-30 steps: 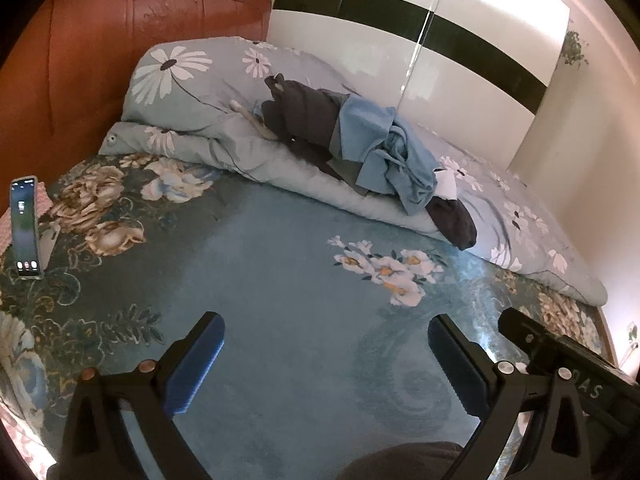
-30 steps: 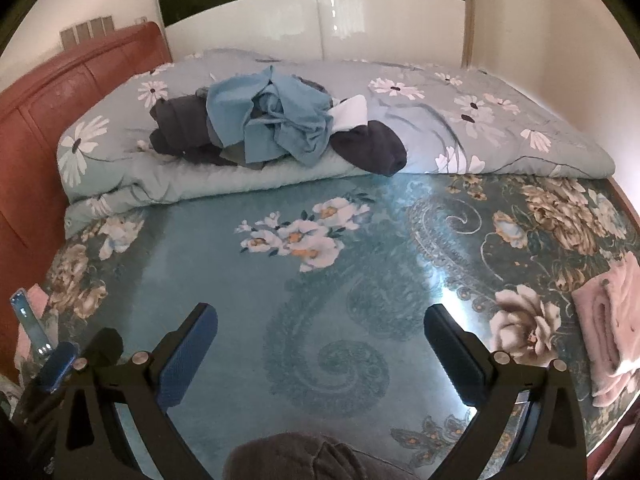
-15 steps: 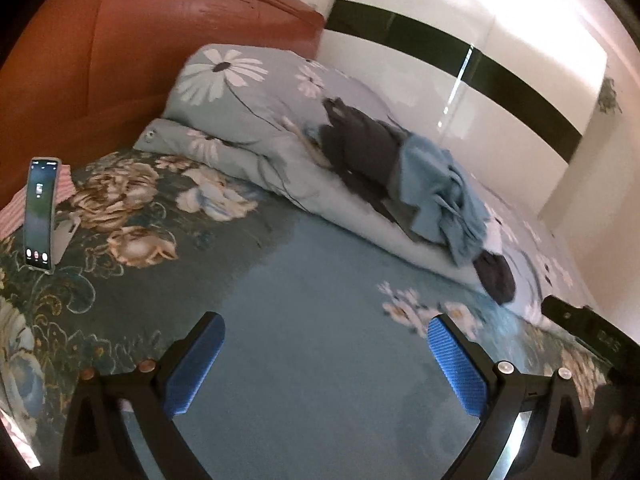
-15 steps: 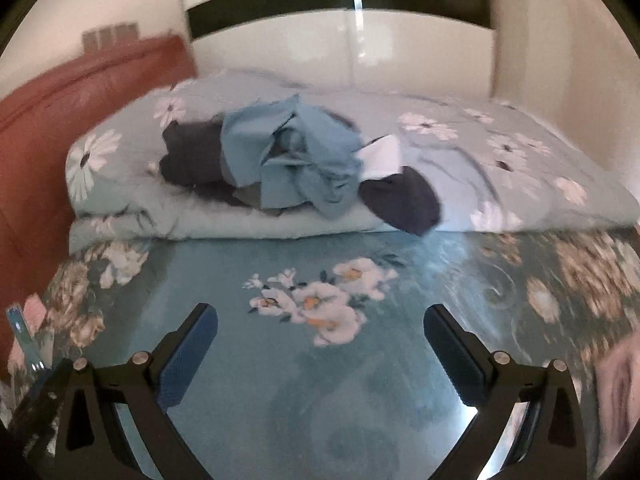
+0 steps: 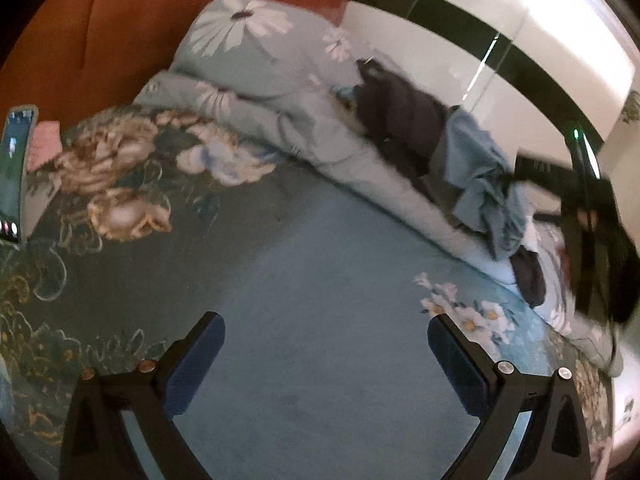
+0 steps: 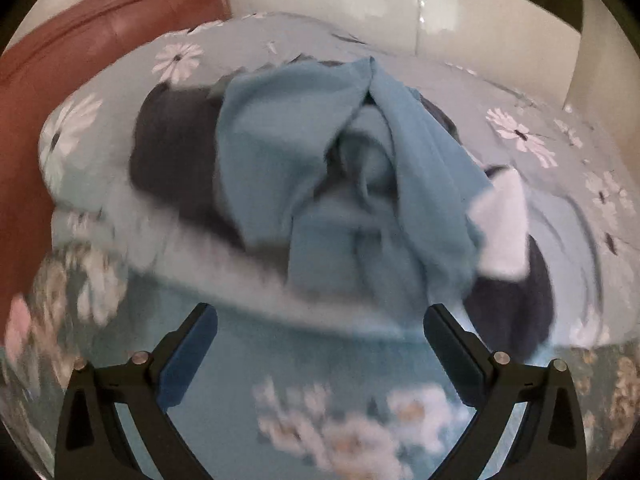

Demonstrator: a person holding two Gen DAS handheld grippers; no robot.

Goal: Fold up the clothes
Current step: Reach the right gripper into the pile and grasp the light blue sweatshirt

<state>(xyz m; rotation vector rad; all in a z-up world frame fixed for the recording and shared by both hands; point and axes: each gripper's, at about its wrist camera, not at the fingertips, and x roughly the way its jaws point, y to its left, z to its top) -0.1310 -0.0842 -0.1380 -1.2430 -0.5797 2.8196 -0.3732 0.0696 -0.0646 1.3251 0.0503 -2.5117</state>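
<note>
A heap of clothes lies on a rolled grey-blue floral quilt [image 5: 320, 136] at the far side of the bed. A crumpled light blue garment [image 6: 320, 168] [image 5: 484, 184] tops the heap, with dark garments [image 6: 176, 160] [image 5: 400, 120] behind and beside it and a white piece [image 6: 504, 224] at the right. My right gripper [image 6: 320, 352] is open, close in front of the blue garment and just below it, holding nothing. My left gripper [image 5: 326, 354] is open over the teal bedsheet [image 5: 304, 280], well short of the heap. The right gripper's body [image 5: 592, 216] shows at the right in the left wrist view.
A phone [image 5: 14, 176] stands propped at the left edge of the bed next to a pink cloth [image 5: 44, 144]. A red-brown headboard [image 5: 120, 20] [image 6: 80, 40] rises behind the quilt. A white wardrobe with a black band [image 5: 500, 32] stands beyond the bed.
Both grippers have moved forward towards the heap; the right one has closed in a lot, so the blue garment now fills its view. Both stay open and empty.
</note>
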